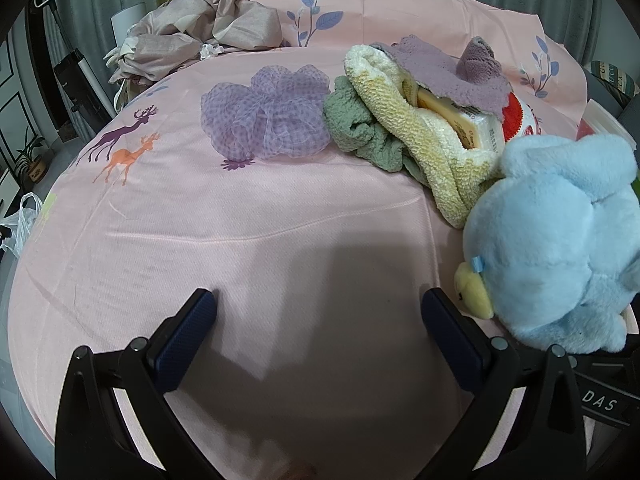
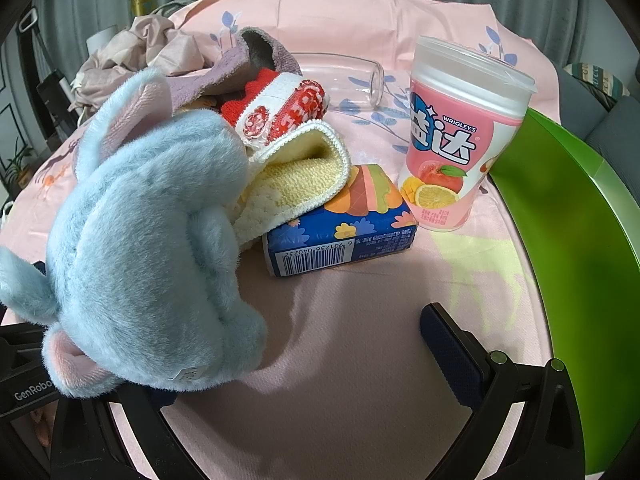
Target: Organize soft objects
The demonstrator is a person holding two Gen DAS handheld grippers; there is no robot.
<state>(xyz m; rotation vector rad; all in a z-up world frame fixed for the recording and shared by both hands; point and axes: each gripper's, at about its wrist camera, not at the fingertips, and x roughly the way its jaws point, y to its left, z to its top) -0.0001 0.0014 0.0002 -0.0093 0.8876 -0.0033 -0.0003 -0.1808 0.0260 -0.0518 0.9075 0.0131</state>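
Blue plush [image 2: 148, 240] lies on the pink sheet [image 1: 240, 260] against the yellow towel [image 2: 296, 184]. Left gripper [image 1: 320, 312] is spread wide and empty. Right gripper [image 2: 300, 336]: left finger hidden behind the plush, can't tell. Risk: dragging the towel tips the gum tub [image 2: 460, 136].

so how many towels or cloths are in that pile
3 visible: a green cloth at the pile's left, a yellow towel draped mid-pile, and a purple cloth on top. More may be hidden underneath.
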